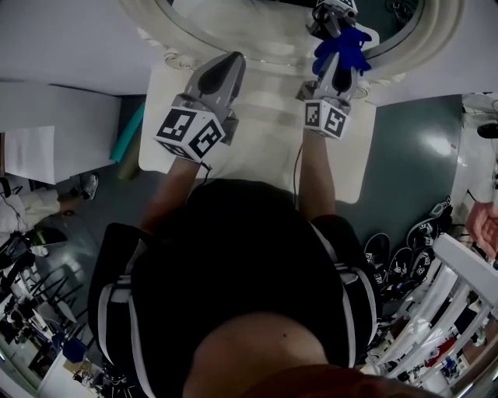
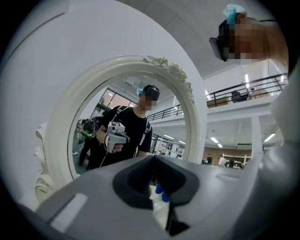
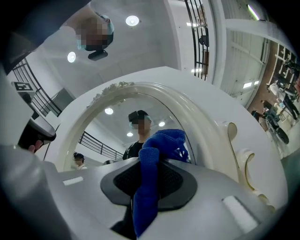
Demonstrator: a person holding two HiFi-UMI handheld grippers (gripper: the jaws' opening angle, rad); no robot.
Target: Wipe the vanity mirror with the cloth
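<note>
The vanity mirror [image 1: 257, 19] in its white carved oval frame [image 1: 167, 35] stands at the top of the head view. My right gripper [image 1: 336, 47] is shut on a blue cloth [image 1: 342, 45], whose bunched end lies at the lower right of the glass. In the right gripper view the cloth [image 3: 152, 164] runs up between the jaws in front of the mirror frame [image 3: 206, 126]. My left gripper [image 1: 231, 61] is shut with nothing in it and points at the mirror's lower left. The left gripper view shows the frame [image 2: 61, 108] and the person's reflection in the glass [image 2: 122, 93].
The mirror stands on a white vanity top [image 1: 257, 148] directly in front of the person. A teal object [image 1: 128, 132] lies beside its left edge, next to a white table [image 1: 54, 132]. White railing [image 1: 459, 295] and dark gear [image 1: 405, 256] sit at the lower right.
</note>
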